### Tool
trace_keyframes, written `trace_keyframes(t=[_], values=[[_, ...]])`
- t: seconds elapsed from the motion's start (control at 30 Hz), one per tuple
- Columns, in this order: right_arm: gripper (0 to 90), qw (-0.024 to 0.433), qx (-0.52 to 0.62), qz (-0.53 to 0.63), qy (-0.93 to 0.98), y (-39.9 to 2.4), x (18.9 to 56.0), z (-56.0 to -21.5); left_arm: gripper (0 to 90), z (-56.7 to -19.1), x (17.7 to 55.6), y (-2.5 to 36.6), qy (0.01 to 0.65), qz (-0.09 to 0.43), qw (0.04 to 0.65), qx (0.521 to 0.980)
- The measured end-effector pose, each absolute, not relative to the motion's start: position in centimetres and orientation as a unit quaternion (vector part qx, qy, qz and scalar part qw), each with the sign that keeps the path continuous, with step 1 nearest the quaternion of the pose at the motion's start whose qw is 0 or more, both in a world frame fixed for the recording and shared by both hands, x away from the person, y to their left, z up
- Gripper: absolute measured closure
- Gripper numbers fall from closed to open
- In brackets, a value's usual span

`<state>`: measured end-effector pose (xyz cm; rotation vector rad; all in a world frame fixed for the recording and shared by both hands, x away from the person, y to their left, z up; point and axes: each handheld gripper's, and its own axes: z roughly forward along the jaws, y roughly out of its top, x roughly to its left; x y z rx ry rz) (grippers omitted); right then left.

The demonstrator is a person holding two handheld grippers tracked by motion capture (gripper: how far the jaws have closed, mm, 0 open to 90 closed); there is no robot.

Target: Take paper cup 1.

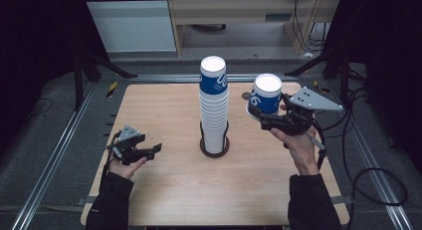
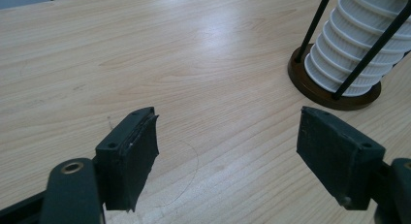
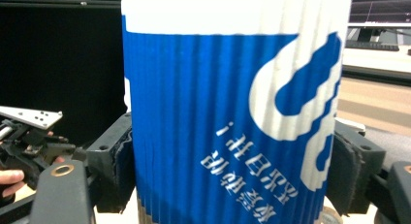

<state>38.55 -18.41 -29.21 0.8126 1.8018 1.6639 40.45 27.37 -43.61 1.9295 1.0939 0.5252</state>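
Note:
A tall stack of white ribbed paper cups [image 1: 214,115], mouths down and topped by a blue-and-white one [image 1: 213,76], stands in a dark wire holder [image 1: 215,149] at the table's middle. To its right, above the table, my right gripper [image 1: 266,116] is shut on a single blue-and-white cup [image 1: 265,95], held mouth down. In the right gripper view both pads press the cup's [image 3: 203,103] ribbed sides, its print upside down. My left gripper [image 1: 155,149] rests low at the table's left, open with nothing between its fingers [image 2: 131,151]. The stack [image 2: 358,44] stands ahead of it, to the right.
The wooden table [image 1: 164,105] has bare surface on both sides of the holder base [image 2: 334,95]. Metal rails [image 1: 59,150] run along the table's sides. Cables [image 1: 368,180] lie on the floor at the right. A pale cabinet [image 1: 134,26] stands behind.

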Motion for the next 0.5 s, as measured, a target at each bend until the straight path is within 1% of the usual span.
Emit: trace_keyframes(t=[0.2, 0.5], values=[[20.9, 0.264, 0.311, 0.616, 0.675, -19.4, 38.3, -31.2, 22.0, -43.6, 40.4, 27.2, 0.432, 0.210, 0.417, 0.772], [20.9, 0.253, 0.320, 0.608, 0.682, -20.2, 38.1, -33.1, 21.9, -43.4, 40.2, 26.8, 0.426, 0.208, 0.420, 0.774]])
